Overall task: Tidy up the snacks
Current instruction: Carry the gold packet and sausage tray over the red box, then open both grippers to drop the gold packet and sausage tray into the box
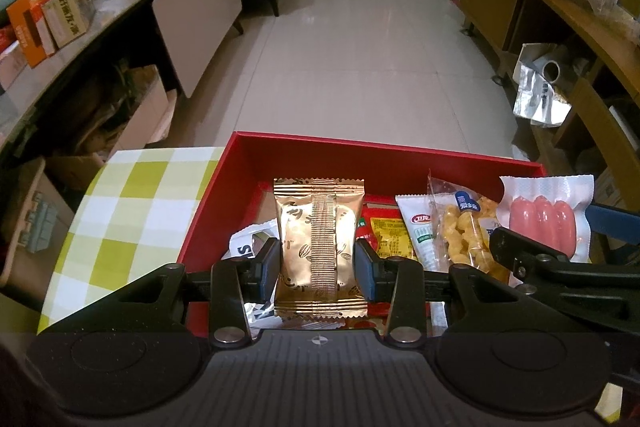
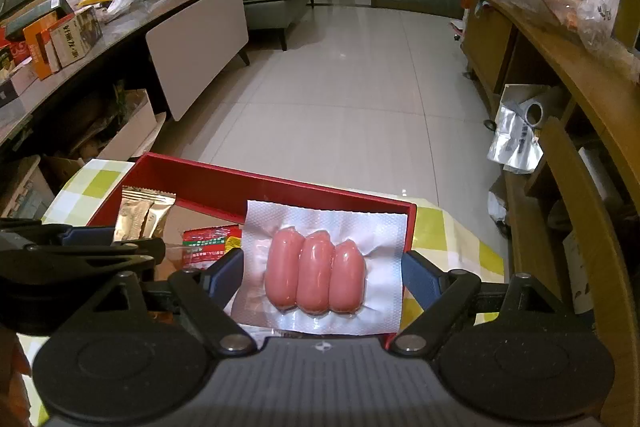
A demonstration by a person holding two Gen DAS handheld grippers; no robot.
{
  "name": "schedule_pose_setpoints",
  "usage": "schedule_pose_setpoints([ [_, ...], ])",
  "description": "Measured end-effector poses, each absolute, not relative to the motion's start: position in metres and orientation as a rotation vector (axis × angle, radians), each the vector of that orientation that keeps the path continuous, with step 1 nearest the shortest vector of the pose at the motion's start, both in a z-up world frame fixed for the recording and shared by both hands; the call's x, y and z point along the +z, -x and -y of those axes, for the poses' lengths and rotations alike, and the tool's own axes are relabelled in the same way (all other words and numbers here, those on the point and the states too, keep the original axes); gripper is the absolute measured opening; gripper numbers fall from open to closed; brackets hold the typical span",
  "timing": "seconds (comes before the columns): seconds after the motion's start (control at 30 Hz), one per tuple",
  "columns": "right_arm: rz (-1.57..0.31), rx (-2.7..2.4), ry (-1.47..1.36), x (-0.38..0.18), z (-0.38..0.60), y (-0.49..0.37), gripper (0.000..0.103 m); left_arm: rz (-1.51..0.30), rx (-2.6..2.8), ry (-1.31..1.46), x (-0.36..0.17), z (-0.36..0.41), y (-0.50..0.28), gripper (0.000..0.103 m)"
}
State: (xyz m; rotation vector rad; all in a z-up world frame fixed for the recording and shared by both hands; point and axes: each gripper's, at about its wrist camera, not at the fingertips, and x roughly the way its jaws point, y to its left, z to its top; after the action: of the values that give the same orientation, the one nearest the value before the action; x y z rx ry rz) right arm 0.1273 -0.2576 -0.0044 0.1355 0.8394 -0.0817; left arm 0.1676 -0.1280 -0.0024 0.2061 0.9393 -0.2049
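A: How do the jaws of the left gripper [image 1: 318, 261] stand?

B: They are clamped on a gold packet [image 1: 319, 247], one blue pad pressing each side. The packet stands upright between them, over the red box [image 1: 384, 155].

A: And the right gripper [image 2: 322, 277]?

B: Its jaws stand wide, and its two blue pads are against the side edges of a sausage pack [image 2: 320, 267]: three pink sausages sealed in clear and white plastic, held flat and facing the camera. In the left wrist view that pack [image 1: 546, 215] shows at about three o'clock from the gold packet.

A: What lies in the box below?

B: In the left view, between the two held things, there is a red and yellow sachet [image 1: 384, 235], a white tube-shaped pack [image 1: 420, 231] and a clear bag of yellow twisted snacks [image 1: 464, 235]. At nine o'clock from the gold packet a white wrapper [image 1: 246, 241] pokes out behind the left pad.

A: What does the box sit on?

B: A yellow-green and white checked cloth [image 1: 132, 203], which shows at nine o'clock from the box. At twelve o'clock past the box is pale tiled floor [image 1: 360, 39].
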Motion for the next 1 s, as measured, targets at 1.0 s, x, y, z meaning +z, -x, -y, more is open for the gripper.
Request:
schedule_pose_setpoints([
  [1.0, -0.843, -0.126, -0.155, 0.003, 0.261, -0.109, 0.098, -0.895, -0.177, -0.264, 0.002, 0.125, -0.158, 0.087],
])
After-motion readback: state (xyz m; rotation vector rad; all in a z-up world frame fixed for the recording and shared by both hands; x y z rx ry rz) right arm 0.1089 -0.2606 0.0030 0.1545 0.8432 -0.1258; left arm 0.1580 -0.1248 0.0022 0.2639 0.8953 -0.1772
